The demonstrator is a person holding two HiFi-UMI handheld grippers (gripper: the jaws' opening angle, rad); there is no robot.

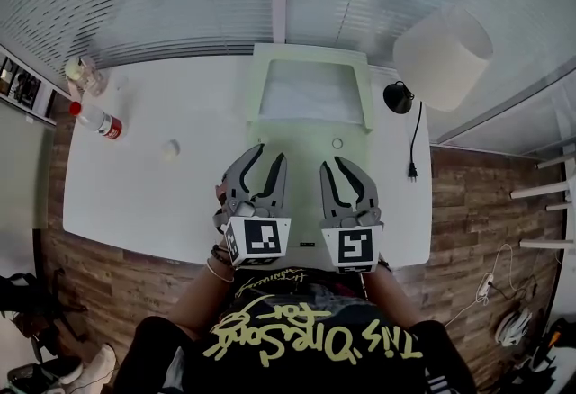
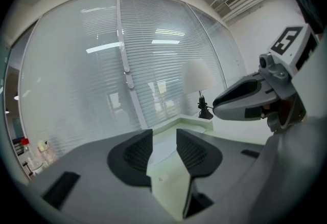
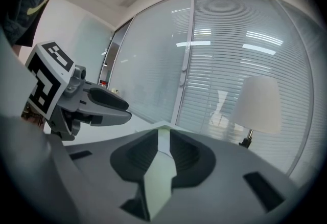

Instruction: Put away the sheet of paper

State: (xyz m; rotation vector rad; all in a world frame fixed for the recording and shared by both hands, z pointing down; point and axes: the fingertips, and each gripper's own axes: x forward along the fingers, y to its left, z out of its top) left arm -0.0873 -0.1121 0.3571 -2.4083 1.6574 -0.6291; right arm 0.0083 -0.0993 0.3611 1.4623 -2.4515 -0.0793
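the pale green sheet of paper (image 1: 306, 142) lies flat on the white bench (image 1: 153, 194), from the near edge up to the tray (image 1: 311, 54) at far middle, w/ both tools over its near end. the left tool (image 1: 272, 152) has its jaws well apart, the right tool (image 1: 334, 162) shows only a narrow gap, and green shows thru both gaps w/ no pad pressing on it. expect it v. light, thin, floppy and smooth on a slick top, so it'll prob slide or crease; take it at the near edge, one tool twd each corner, and keep it taut btwn them.
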